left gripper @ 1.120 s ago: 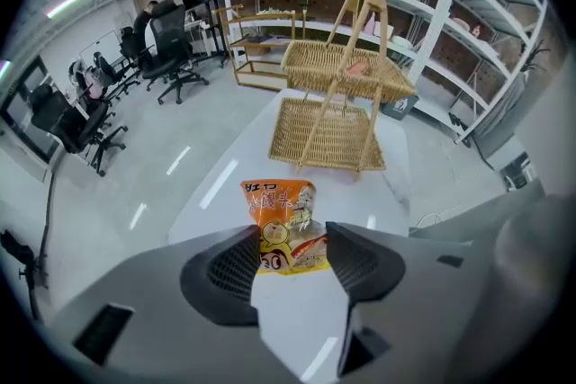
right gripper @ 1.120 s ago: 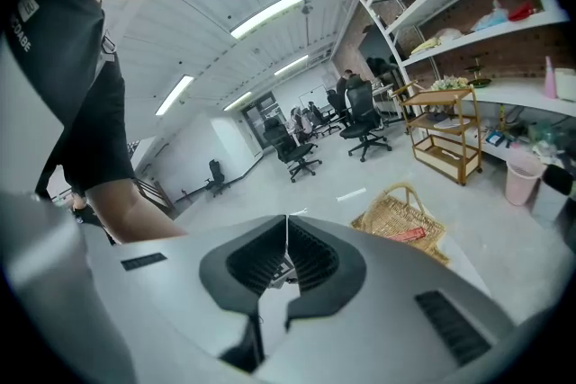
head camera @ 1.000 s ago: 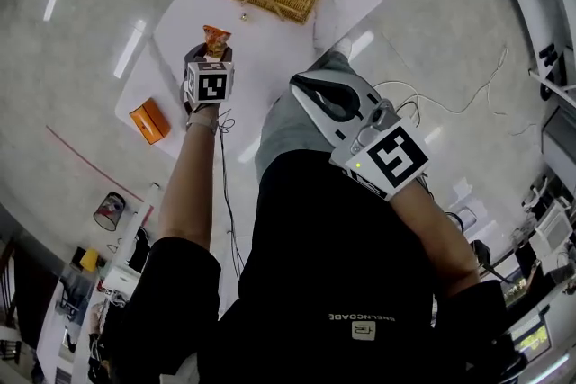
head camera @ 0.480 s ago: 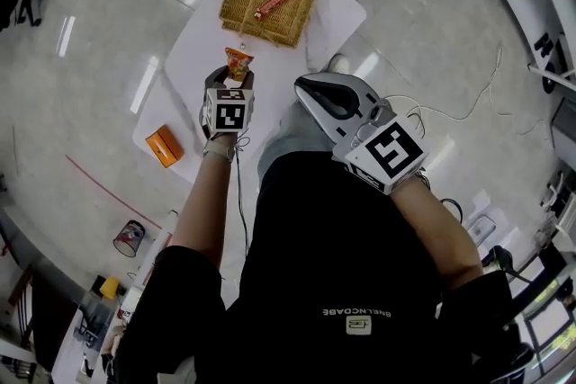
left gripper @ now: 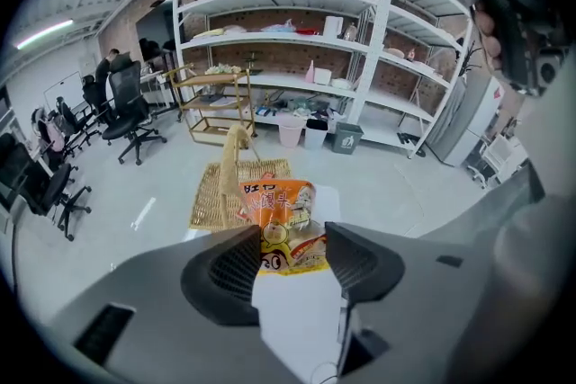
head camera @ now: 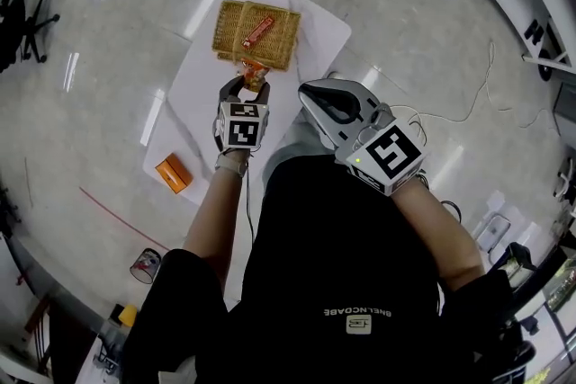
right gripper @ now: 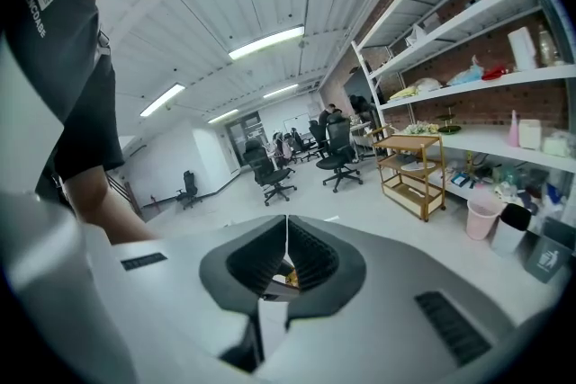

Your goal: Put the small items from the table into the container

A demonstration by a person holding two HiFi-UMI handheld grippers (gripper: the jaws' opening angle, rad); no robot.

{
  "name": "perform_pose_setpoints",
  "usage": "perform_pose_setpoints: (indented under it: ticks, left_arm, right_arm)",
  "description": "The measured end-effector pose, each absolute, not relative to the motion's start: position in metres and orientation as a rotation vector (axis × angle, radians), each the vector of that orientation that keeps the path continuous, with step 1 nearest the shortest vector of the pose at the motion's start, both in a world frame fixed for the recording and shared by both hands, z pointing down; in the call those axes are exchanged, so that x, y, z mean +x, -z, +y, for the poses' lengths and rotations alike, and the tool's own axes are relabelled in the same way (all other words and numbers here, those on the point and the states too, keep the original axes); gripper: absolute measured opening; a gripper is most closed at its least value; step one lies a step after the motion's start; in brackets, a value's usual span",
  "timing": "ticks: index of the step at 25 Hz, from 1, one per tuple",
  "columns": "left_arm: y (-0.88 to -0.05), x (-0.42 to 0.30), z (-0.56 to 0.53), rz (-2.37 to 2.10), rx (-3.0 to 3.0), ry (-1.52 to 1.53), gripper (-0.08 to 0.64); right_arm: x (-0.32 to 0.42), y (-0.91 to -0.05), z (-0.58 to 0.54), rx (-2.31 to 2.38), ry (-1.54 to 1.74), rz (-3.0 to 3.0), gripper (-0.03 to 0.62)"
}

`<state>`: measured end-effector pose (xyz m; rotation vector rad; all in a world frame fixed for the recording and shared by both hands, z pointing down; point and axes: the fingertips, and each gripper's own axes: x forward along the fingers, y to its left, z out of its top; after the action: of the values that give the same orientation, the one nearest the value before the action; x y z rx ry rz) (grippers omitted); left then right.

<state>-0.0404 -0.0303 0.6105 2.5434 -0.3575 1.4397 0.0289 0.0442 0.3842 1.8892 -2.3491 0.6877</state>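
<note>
The white table (head camera: 193, 85) lies below the left tool (head camera: 251, 87) and the basket (head camera: 236, 21) just ahead of it. The tool tilts down on an outstretched arm, jaws wide, clamping an orange packet (left gripper: 281, 220). The right tool (right gripper: 286, 238), near the chest, is closed and empty.

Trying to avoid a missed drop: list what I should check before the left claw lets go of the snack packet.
1. Grip: ok. The left claw is pinching the snack packet from both sides.
2. Packet over the basket: not ok. In the head view it is only at the near rim.
3. Room inside: ok. Only one bar lies in the basket.
4. Basket handle clear of the drop: cannot tell.
5. Right claw out of the way: ok. It is shut and held back by the body.
6. Table cleared: not ok. An orange box remains on it.
</note>
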Motion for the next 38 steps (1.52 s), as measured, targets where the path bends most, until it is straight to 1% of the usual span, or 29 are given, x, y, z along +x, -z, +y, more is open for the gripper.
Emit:
perform_pose_setpoints:
  ticks: [12, 38]
  left_arm:
    - [-0.588, 0.024, -0.038, -0.327, 2.615, -1.321, 0.225]
    - [-0.611, 0.057, -0.075, -0.489, 2.547, -1.332, 0.225]
  right_arm:
    - [0.066, -0.391, 0.054, 1.942, -0.692, -2.279, 0.011]
    - [0.106, -0.418, 0.049, 1.932, -0.809, -2.228, 0.011]
